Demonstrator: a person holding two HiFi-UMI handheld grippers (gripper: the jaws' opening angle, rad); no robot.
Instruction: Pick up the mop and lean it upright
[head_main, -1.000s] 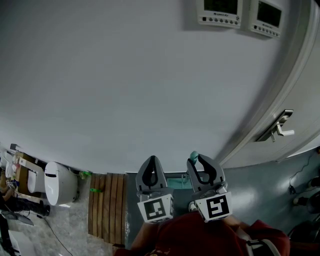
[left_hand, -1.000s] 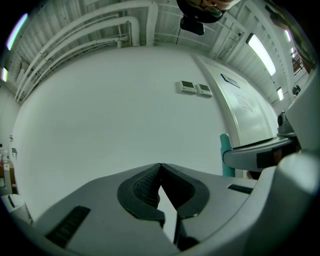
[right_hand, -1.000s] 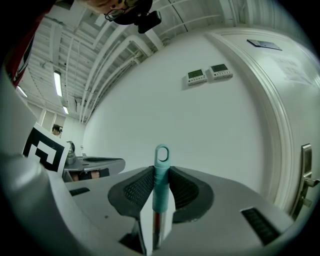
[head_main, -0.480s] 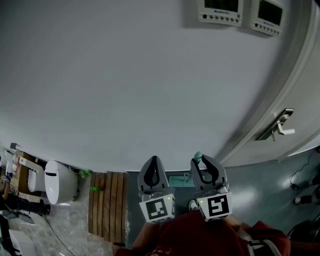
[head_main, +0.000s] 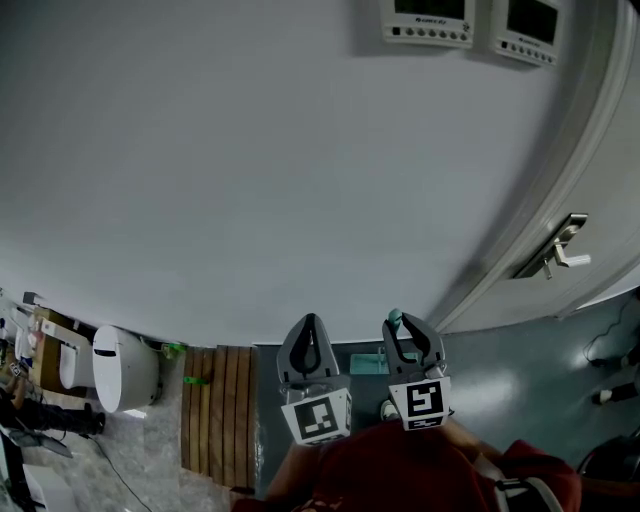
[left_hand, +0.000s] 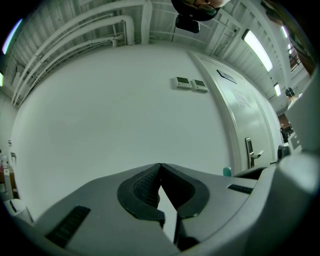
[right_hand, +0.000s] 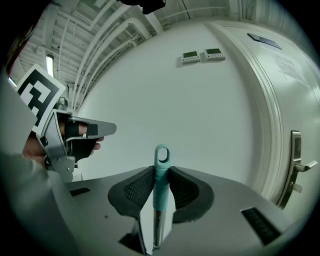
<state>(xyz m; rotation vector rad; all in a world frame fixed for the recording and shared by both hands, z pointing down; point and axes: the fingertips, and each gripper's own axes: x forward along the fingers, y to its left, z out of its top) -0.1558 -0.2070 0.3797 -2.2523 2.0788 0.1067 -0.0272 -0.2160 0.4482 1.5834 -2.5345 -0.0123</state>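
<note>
Holding the mop (right_hand: 161, 156) upright by its teal handle tip in the right gripper (right_hand: 161, 170), pads pressed on both sides, near the white wall (right_hand: 150, 100) beside the door (right_hand: 295, 90). Holding nothing in the left gripper (left_hand: 160, 169), jaws closed tip to tip. Off at far left, a white bin (head_main: 125, 368), contents hidden.

two white rectangular wall panels with dark screens (head_main: 432, 22) sit side by side high on a plain white wall (head_main: 250, 170). to their right, a white door (head_main: 620, 200) carries a silver metal lever handle (head_main: 556, 256). low at left, a white rounded tub (head_main: 125, 368) stands near a brown slatted wooden board (head_main: 215, 410), with a small green object (head_main: 190, 380) at the board's edge.
</note>
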